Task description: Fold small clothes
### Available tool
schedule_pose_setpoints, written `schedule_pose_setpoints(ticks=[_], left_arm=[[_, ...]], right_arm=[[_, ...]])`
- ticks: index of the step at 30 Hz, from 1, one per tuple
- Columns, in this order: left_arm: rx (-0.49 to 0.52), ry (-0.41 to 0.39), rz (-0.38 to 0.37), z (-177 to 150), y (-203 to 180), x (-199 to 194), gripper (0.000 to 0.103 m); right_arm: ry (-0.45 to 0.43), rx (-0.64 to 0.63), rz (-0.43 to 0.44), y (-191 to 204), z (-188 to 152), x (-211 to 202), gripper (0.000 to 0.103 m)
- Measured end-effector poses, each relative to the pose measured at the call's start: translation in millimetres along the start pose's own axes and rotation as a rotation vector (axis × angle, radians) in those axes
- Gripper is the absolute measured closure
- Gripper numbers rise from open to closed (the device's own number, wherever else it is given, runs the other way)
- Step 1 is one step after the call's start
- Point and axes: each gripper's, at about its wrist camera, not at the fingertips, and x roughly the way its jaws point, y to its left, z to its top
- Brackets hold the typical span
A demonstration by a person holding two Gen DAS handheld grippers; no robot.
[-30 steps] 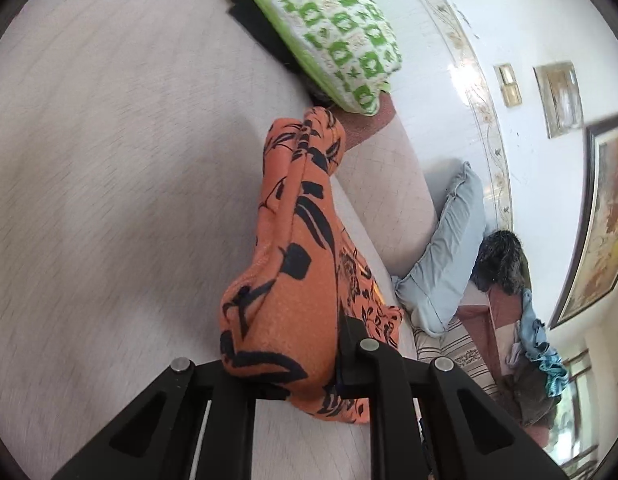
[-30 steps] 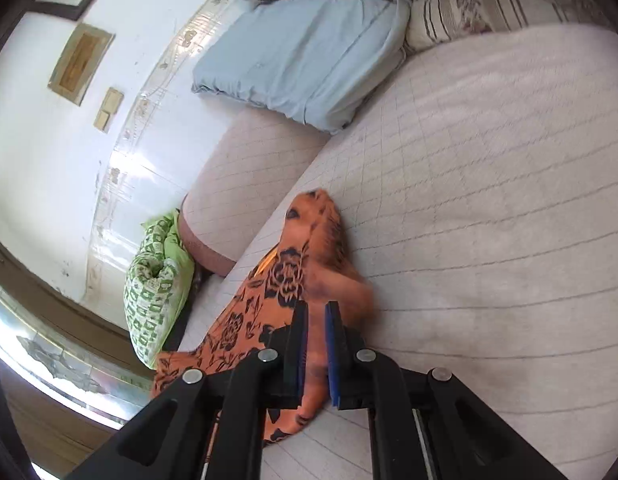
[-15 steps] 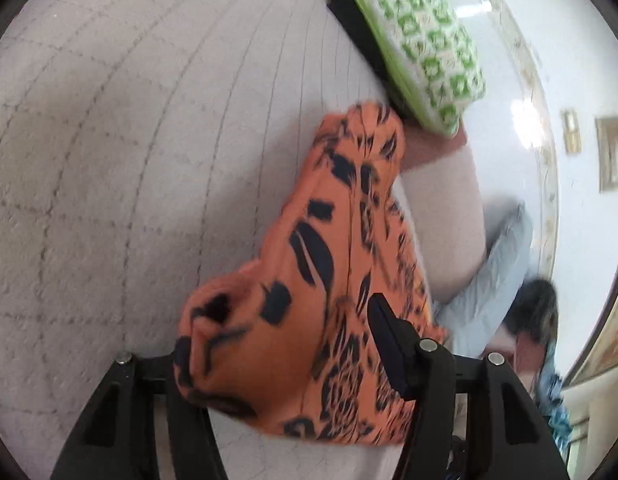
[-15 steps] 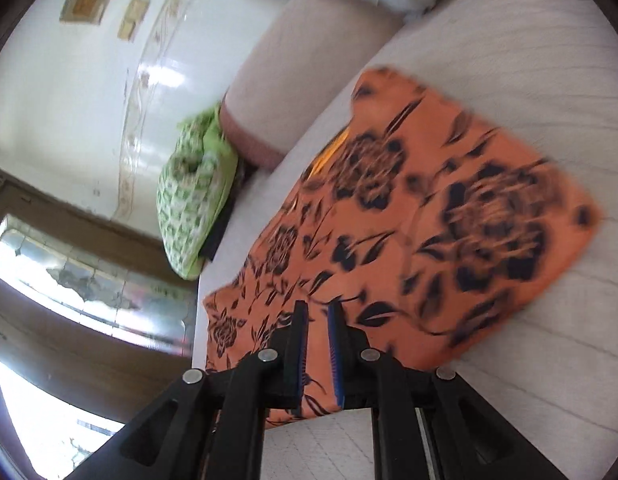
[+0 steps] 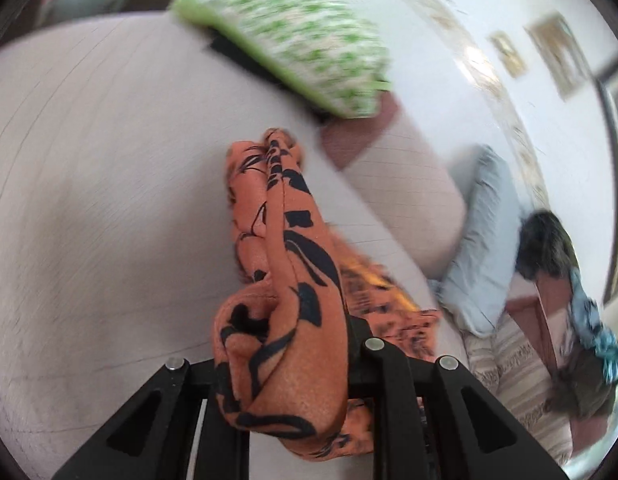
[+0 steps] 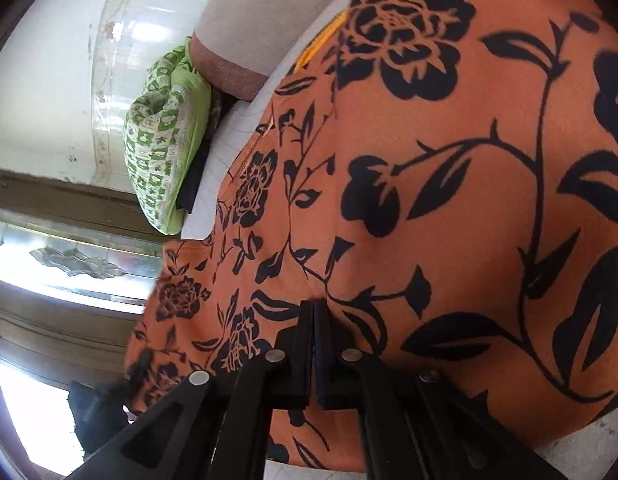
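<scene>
On the pale quilted bed point(image 5: 89, 208) the orange cloth garment with a black flower print point(image 5: 285, 292) lies part spread and part gathered. In the left wrist view a doubled, bunched ridge of it runs from the centre toward 6 o'clock, where it passes between the fingers of the left gripper point(image 5: 285, 364); those fingers are closing, with the thick fold of cloth between them and seemingly pressed. In the right wrist view the same garment fills the frame from 12 to 5 o'clock, fairly flat and smooth, and the right gripper point(image 6: 312, 344) at 6 o'clock has its fingers brought fully together, apparently pinching a thin edge of the fabric.

By my reading the fold is only begun: one end is lifted and bunched, the rest is laid out, and no neat, squared fold shows yet. Bringing the held edges over and flattening them remains.

Around it, a green-and-white patterned pillow point(image 5: 293, 36) sits at 12 o'clock in the left view, near the garment's far end, beside a pinkish bolster point(image 5: 405, 184). A light blue pillow point(image 5: 477, 240) lies at 3 o'clock, well apart. Nothing rests on the garment; the green pillow is the closest crowding.
</scene>
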Motion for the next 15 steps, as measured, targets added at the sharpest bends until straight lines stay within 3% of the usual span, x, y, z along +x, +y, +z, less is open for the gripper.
schedule_pose_setpoints(ticks=[3,7,13,14,15], left_arm=[[0.141,0.008,-0.018,8,-62,4,0.084],[0.275,0.042,-0.068,-1,-138,18,0.084],[0.477,0.160,-0.098,-72,-245,94,0.083],[0.505,0.201,-0.108,-90,-254,112,0.081],[0.536,0.240,-0.123,-104,-259,128,0.071]], right_arm=[[0.012,0.060,0.035,-9,4,-12,0.103],[-0.109,0.115,0.075,-29,16,-61,0.096],[-0.359,0.165,0.093,-70,35,-138,0.096],[-0.396,0.180,0.087,-77,37,-147,0.096],[-0.434,0.200,0.080,-86,39,-157,0.096]])
